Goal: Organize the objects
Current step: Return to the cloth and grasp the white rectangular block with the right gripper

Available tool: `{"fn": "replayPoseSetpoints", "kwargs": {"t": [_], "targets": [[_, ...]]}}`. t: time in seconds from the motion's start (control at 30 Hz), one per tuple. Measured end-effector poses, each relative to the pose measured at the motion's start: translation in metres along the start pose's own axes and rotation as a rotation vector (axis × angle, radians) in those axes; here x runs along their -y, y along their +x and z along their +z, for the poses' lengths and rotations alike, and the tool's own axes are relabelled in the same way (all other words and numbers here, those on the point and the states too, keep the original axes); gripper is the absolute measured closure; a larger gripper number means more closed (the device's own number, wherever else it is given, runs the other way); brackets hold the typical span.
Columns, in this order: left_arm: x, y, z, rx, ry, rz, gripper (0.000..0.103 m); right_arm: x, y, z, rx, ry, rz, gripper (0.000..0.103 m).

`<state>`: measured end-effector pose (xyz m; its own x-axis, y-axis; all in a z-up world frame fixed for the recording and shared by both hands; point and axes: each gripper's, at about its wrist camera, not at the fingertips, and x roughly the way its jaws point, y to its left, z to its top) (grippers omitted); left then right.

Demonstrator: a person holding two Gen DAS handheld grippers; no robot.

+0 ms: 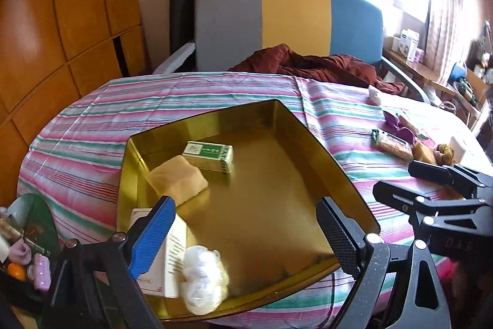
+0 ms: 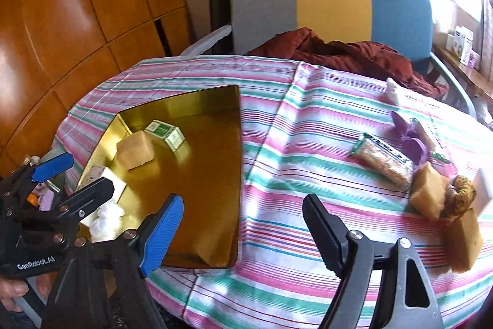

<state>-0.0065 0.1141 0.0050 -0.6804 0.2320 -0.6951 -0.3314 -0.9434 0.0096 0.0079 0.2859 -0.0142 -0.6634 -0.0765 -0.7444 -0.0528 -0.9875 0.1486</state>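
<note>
Left claw [image 1: 246,233] hangs w/ jaws spread wide over the near end of the gold tray [image 1: 336,156], gripping nothing. Right claw [image 2: 243,233] also spread & empty, over bare striped cloth just right of the tray.

Tray sits on the desk [image 2: 277,282], left-centre. Inside: green box [image 1: 209,156], tan sponge block [image 1: 176,182] touching it, white booklet [image 1: 171,261] & a white wad [image 1: 203,279] at the near-left corner, btwn the left claw's fingers & a bit below.

Unsorted stuff lies to the right, well apart from the tray: cracker pack [image 2: 385,162], purple scrap [image 2: 409,134], two tan blocks [image 2: 429,195] [image 2: 462,239], a brownish ball [image 2: 462,196], white lump [image 2: 394,91] further back.

Risks, as I judge: blocks & ball are touching, so grabbing one prob. knocks the others; near block sits by the desk edge & could drop off. Cracker pack is crushable if squeezed hard. Left claw could nudge the wad or tray wall.
</note>
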Motion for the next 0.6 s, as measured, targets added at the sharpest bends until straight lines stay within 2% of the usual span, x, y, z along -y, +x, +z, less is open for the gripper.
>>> {"fn": "replayPoseSetpoints", "kwargs": {"t": [0.3,0.6], "targets": [[0.027,0.009,0.005,-0.023,0.061,-0.064,0.01,0.054,-0.003,-0.011,-0.023,0.113,-0.083,0.021],[0.053,0.017,0.006,-0.054,0.122,-0.132,0.01,0.14,-0.027,-0.02,-0.026,0.298,-0.185,0.021]]}}
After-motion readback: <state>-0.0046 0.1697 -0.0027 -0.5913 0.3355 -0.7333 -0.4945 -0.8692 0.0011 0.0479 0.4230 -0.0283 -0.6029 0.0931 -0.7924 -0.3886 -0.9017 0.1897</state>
